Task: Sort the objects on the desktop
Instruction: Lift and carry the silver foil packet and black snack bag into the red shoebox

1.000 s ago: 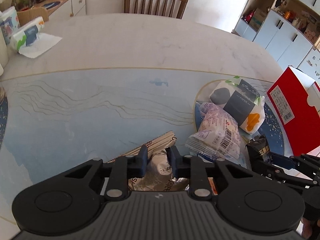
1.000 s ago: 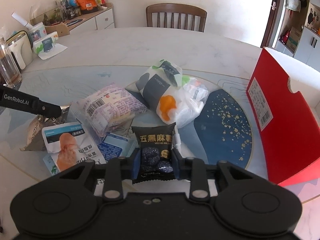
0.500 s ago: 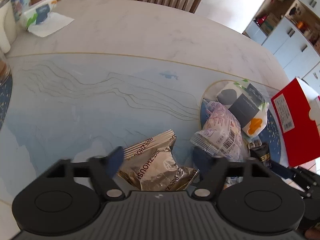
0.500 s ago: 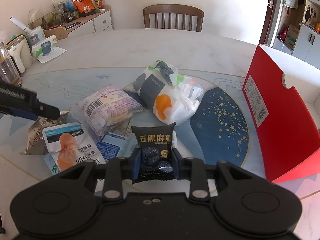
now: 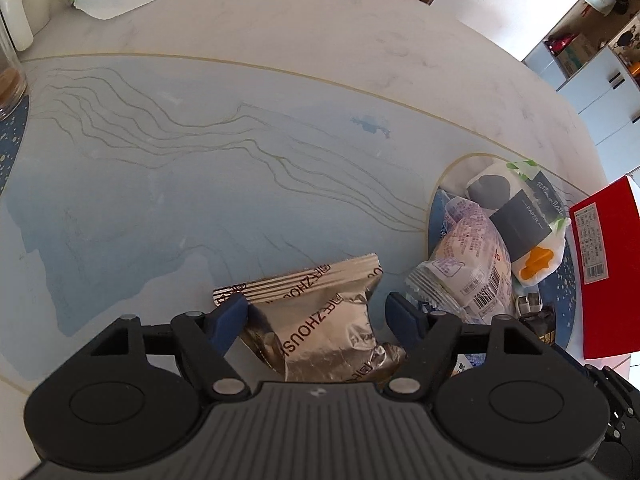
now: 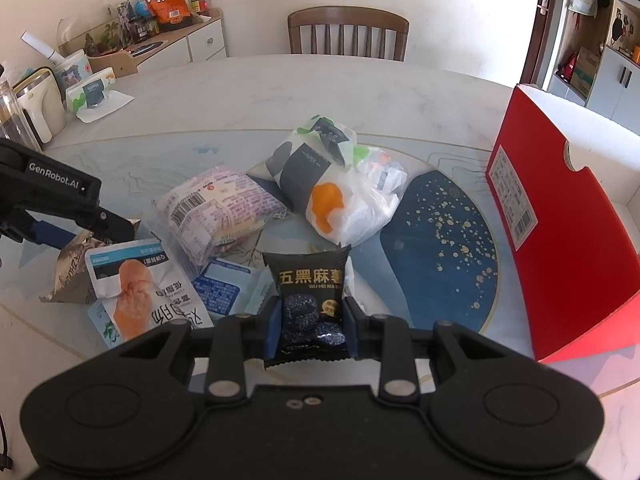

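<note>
My left gripper (image 5: 318, 314) is open, its blue-padded fingers spread on either side of a silver foil snack pack (image 5: 320, 320) that lies on the table below it. My right gripper (image 6: 311, 326) is shut on a small black sesame snack pack (image 6: 310, 300) and holds it above the table. In the right wrist view a pile of packets lies ahead: a purple-white bread bag (image 6: 216, 212), a white bag with a black label and orange spot (image 6: 320, 184), a chicken snack pack (image 6: 136, 288) and a blue-white packet (image 6: 224, 288). The left gripper's finger (image 6: 60, 204) shows at left.
An open red box (image 6: 560, 232) stands at the right of the table. A tissue pack (image 6: 90, 92), a white appliance (image 6: 42, 108) and a glass jar (image 5: 8, 80) stand at the far left. A wooden chair (image 6: 348, 34) is behind the table.
My left gripper has opened and let go of the silver foil pack, then risen above it. My right gripper keeps its hold on the black pack and has lifted slightly.
</note>
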The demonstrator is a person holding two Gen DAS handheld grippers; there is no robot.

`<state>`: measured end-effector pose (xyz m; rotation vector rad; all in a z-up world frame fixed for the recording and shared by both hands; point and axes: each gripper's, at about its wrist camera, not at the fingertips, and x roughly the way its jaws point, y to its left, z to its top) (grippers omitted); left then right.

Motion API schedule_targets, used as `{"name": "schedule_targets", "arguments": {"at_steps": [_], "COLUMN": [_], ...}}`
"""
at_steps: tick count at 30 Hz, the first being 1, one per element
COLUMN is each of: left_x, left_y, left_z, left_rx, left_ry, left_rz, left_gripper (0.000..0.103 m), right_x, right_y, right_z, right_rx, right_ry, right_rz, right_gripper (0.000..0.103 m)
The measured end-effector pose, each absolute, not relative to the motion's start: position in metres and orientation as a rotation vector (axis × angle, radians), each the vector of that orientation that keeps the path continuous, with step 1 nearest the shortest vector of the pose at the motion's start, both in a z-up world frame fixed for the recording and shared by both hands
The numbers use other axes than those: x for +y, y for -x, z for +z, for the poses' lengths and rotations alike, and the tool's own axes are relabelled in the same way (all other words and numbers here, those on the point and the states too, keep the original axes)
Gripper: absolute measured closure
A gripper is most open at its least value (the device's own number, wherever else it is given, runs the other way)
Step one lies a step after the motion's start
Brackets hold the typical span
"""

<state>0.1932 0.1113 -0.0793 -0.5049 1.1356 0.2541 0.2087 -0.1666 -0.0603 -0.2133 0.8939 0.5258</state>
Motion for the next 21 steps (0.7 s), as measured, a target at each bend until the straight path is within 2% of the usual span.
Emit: {"name": "schedule_targets", "arguments": {"at_steps": [4, 9, 21], "left_x": [0.108, 0.099, 0.083], "left_y": [-0.187, -0.183, -0.165], "left_z": [-0.079, -0.07, -0.051], "left_rx": [1.111, 1.058, 0.973], "left_ry": [0.5, 0.446, 0.377], "left_rz": [0.248, 0.223, 0.168], "left_gripper": [0.043, 0.063, 0.083], "right_x": [-0.169, -0.171, -0.182], "right_y": [-0.209, -0.209, -0.198], "right_z": [-0.061, -0.06, -0.043], "right_rx": [0.897, 0.897, 0.873], "right_ry": [0.209, 0.201, 0.169], "right_rz": [0.52, 0.515, 0.529], "right_gripper": [0.073, 0.073, 0.073]}}
